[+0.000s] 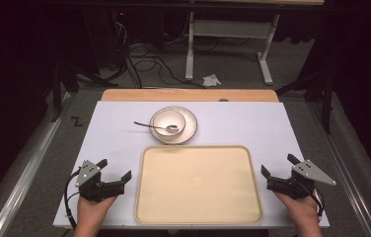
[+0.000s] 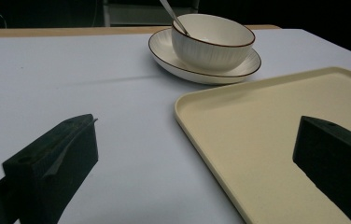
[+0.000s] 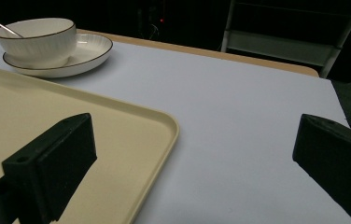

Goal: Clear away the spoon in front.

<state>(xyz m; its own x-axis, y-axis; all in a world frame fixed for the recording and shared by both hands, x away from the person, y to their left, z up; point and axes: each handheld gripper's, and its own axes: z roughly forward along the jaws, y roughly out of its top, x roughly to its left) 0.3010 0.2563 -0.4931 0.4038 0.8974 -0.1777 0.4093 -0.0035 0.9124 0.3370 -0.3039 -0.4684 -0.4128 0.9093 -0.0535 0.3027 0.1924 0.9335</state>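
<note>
Both sets of fingers wide open and empty, left gripper and right gripper flanking the tray just inside each, its long axis running between them, equally near, on the desk.

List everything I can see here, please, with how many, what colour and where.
tray: one, cream, empty, near middle of the table
plate: one, white with dark rim, beyond the tray
bowl: one, white with dark rim, standing on the plate
spoon: one, metal, resting in the bowl, handle out to the left
table: one, white top with a wooden far edge
desk frame: one, white, on the floor behind
left gripper: one, black, fingers open, left of the tray
right gripper: one, black, fingers open, right of the tray
hands: two, holding the grippers, near edge
</note>
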